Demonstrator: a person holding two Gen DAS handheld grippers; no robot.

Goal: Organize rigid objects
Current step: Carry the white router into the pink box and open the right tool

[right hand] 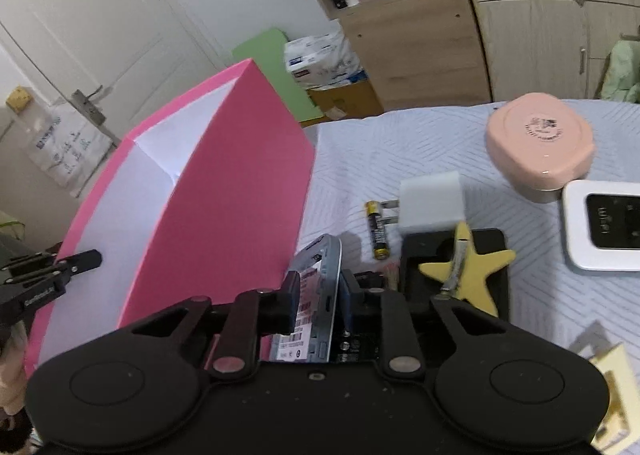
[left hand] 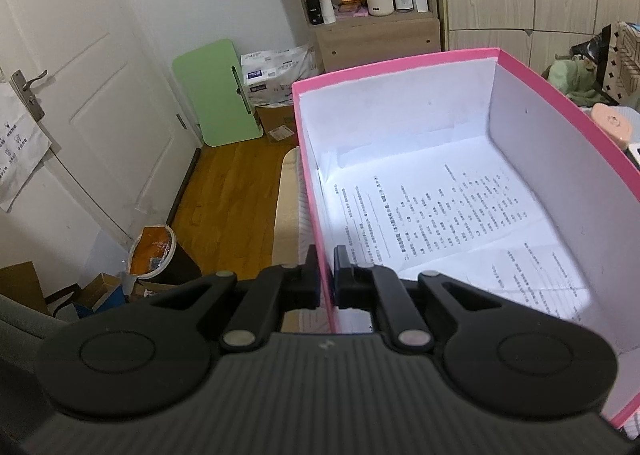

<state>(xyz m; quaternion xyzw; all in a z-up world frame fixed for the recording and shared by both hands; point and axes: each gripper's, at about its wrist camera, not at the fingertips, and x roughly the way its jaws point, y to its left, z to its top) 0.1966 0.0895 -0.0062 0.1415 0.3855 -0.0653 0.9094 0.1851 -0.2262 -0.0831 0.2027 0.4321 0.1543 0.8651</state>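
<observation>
So far nothing rigid has gone into the pink box: its floor shows only a printed paper sheet lining it. Your left gripper is clamped together on the box's near side wall, steadying it. Your right gripper is closed on a thin phone-like device, stood on edge with its barcode-labelled back open to view, just beside the box's outer wall at about nine o'clock from the other items. I judge this the first item on its way in, with all the rest yet to be moved.

On the quilted cover you have these left to move:
- an AA battery at twelve o'clock from your right gripper, just beyond the device
- a white plug adapter at one o'clock, its prongs touching or almost touching the battery
- a yellow star-shaped clip lying on a black tray-like item at two o'clock
- a pink lidded case farther out, with a white pocket Wi-Fi unit right beside it at three o'clock
- a yellowish item at the lower right edge, too blurred to name

The tall pink wall stands between the device and the box's inside, so you will likely have to lift over it. The left gripper's fingers sit on the far wall; keep clear of them.
</observation>
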